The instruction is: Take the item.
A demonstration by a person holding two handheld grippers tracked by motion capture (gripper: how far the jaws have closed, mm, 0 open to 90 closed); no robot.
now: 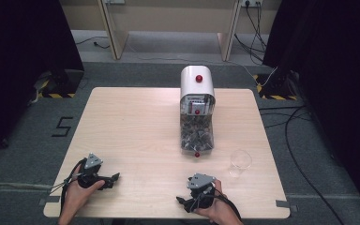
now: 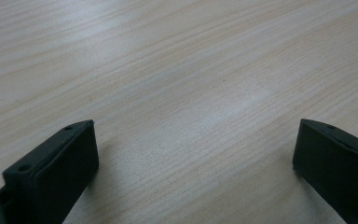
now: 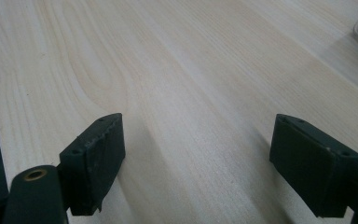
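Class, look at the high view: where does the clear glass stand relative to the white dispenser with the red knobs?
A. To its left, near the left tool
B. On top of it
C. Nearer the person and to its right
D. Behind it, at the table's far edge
C: the clear glass stands on the table to the right of the white dispenser and closer to the person's edge.

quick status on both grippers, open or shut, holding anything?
Left gripper: open, holding nothing, over bare table.
Right gripper: open, holding nothing.
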